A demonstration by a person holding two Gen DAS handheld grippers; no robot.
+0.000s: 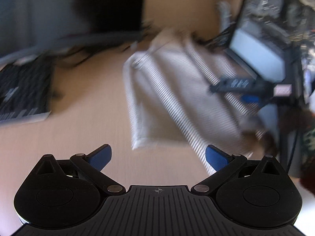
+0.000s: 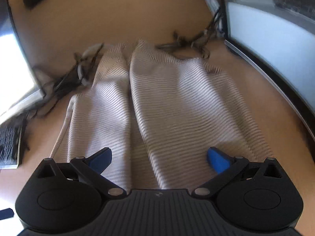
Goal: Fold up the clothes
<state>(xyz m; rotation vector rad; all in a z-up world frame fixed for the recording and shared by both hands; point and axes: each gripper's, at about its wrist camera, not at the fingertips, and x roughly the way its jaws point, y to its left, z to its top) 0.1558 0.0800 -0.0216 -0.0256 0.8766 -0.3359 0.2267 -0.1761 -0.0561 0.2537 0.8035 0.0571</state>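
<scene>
A white garment with thin dark stripes [image 1: 169, 98] lies rumpled on the tan wooden table [image 1: 82, 102]. In the left wrist view it sits ahead and to the right of my left gripper [image 1: 158, 156], which is open and empty above bare table. The other gripper [image 1: 248, 90] shows at the right of that view, over the garment's far side. In the right wrist view the striped garment [image 2: 163, 102] fills the middle, with a long fold down its centre. My right gripper [image 2: 159, 158] stands open just above the cloth's near edge, nothing between its blue pads [image 2: 217, 160].
A dark keyboard [image 1: 21, 96] lies at the left on the table. A monitor [image 2: 271, 45] stands at the right, close to the garment. Tangled dark cables [image 2: 189, 41] run along the back behind the cloth. Both views are motion-blurred.
</scene>
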